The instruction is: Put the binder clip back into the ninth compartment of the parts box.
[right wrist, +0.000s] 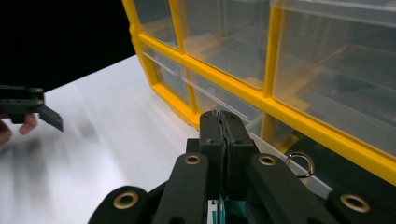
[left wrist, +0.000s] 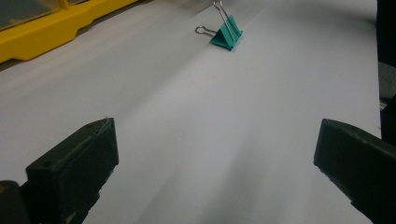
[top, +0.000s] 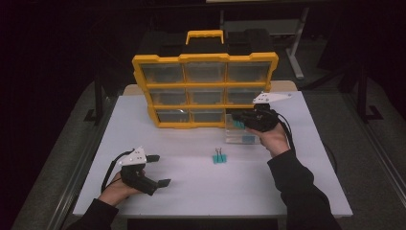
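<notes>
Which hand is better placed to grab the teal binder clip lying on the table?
Left. The left gripper rests open on the table, pointing toward the teal binder clip with bare table between. The right gripper is shut, over the clear drawer by the yellow organizer.

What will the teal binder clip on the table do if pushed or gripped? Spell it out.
The teal binder clip rests on its flat base, so a push probably slides it rather than rolls it. Its wire handles look hinged and may fold when gripped. It appears small and light.
</notes>
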`<state>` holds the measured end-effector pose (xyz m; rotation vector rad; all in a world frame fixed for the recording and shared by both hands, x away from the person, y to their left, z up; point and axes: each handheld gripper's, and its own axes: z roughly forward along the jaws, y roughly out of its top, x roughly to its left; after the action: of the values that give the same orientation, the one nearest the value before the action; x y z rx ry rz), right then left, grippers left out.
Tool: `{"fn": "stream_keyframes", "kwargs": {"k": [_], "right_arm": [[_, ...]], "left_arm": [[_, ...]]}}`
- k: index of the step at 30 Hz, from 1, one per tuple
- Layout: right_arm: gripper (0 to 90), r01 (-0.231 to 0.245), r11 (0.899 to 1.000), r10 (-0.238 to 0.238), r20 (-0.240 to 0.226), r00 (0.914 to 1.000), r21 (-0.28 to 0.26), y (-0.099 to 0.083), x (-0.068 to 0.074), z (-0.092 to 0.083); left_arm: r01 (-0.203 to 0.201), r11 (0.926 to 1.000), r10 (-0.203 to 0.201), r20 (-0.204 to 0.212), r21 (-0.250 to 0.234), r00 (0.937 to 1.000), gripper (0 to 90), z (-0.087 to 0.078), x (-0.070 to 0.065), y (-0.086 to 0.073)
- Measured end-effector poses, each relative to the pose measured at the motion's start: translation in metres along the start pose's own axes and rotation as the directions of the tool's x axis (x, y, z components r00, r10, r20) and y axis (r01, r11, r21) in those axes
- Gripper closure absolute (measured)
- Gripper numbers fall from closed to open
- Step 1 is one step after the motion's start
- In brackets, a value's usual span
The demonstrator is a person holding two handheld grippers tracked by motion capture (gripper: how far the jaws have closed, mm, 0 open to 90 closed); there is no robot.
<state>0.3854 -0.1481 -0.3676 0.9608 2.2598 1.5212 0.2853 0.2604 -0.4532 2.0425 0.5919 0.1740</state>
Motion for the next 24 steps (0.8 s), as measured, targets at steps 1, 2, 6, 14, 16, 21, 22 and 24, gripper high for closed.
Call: {"fn": "stream_keyframes", "kwargs": {"k": [1, 2, 6, 14, 16, 21, 22, 24], "right_arm": [[86.8, -0.002, 1.000, 0.002, 0.003, 1.0000, 0.003, -0.001, -0.001, 0.002], [86.8, -0.001, 1.000, 0.001, 0.008, 1.0000, 0.007, -0.001, -0.002, 0.003], [86.8, -0.001, 1.000, 0.000, 0.020, 0.9998, 0.024, -0.003, -0.004, 0.009], [86.7, 0.004, 0.998, -0.006, 0.038, 0.9992, 0.057, -0.006, -0.003, 0.016], [86.7, 0.010, 0.998, -0.013, 0.046, 0.9988, 0.062, -0.006, -0.002, 0.018], [86.7, 0.010, 0.996, -0.015, 0.058, 0.9982, 0.084, -0.008, -0.003, 0.021], [86.7, 0.012, 0.996, -0.017, 0.059, 0.9981, 0.085, -0.008, -0.003, 0.022], [86.7, 0.017, 0.996, -0.023, 0.063, 0.9977, 0.088, -0.008, -0.002, 0.022]], "left_arm": [[0.000, 1.0000, 0.000, 0.000, 0.000, 1.0000, 0.0, 0.000, 0.000, 0.000], [-0.001, 1.0000, 0.001, 0.000, 0.001, 1.0000, 0.0, 0.000, 0.000, 0.000], [0.000, 1.0000, 0.000, 0.000, 0.000, 1.0000, 0.0, 0.000, 0.000, 0.000], [0.001, 1.0000, -0.001, -0.002, -0.002, 1.0000, 0.0, 0.000, 0.000, 0.000], [0.001, 1.0000, -0.001, -0.002, -0.002, 1.0000, 0.0, 0.000, 0.000, 0.000], [0.001, 1.0000, -0.001, -0.002, -0.002, 1.0000, 0.0, 0.000, 0.000, 0.000], [0.000, 1.0000, 0.000, -0.002, 0.000, 1.0000, 0.0, 0.000, 0.000, 0.000], [-0.001, 1.0000, 0.001, -0.002, 0.002, 1.0000, 0.0, 0.000, 0.000, 0.000]]}}
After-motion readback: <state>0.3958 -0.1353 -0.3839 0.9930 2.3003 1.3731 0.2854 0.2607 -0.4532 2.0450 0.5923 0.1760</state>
